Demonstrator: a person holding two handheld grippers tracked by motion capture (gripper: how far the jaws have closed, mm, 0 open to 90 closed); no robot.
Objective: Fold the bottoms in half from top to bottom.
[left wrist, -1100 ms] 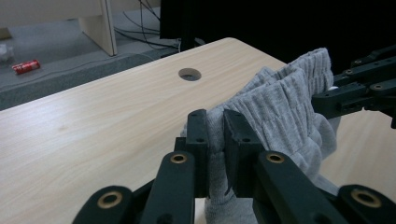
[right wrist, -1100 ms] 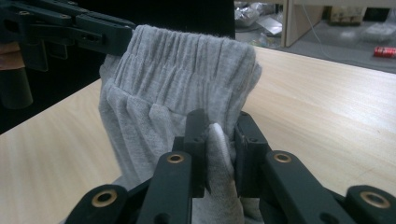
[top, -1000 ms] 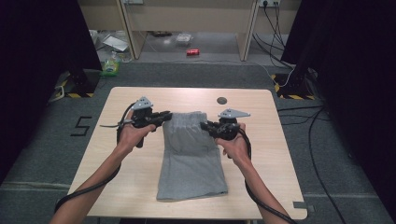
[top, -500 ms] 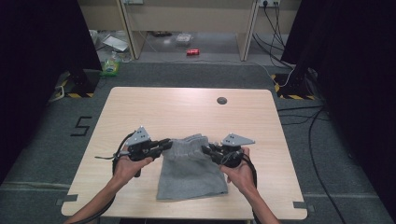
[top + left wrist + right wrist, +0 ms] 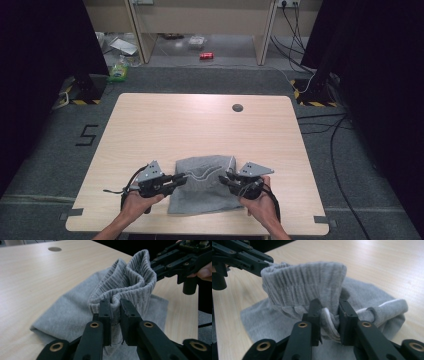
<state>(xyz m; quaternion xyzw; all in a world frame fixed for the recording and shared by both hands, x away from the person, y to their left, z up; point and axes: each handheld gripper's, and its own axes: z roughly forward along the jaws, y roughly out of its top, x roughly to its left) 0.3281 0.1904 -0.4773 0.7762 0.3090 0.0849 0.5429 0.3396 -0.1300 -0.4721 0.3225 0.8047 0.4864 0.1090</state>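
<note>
Tongs, left [image 5: 182, 177]: clamped on the left end of the ribbed waistband of the grey garment [image 5: 205, 192]; the left gripper view shows cloth pinched between both jaws, which have just eased apart a little with the band caught in them.

Tongs, right [image 5: 226, 176]: clamped on the right end of the same band [image 5: 304, 283], with a fold of white cord bunched between the jaws; these too have just opened somewhat, the cloth not released.

Garment: grey knit, near edge of the table [image 5: 165, 120], middle, between the two hands. Far half carried over onto the near half; the band stands raised in a slack arch between the tongs, the rest lying flat.

Reason for hold, judged: gripping both corners of one edge keeps it level, so the fold lands square. Slackening jaws suggest the band is about to be laid down.

Also present: round grommet [image 5: 237, 107] at the table's far right.
</note>
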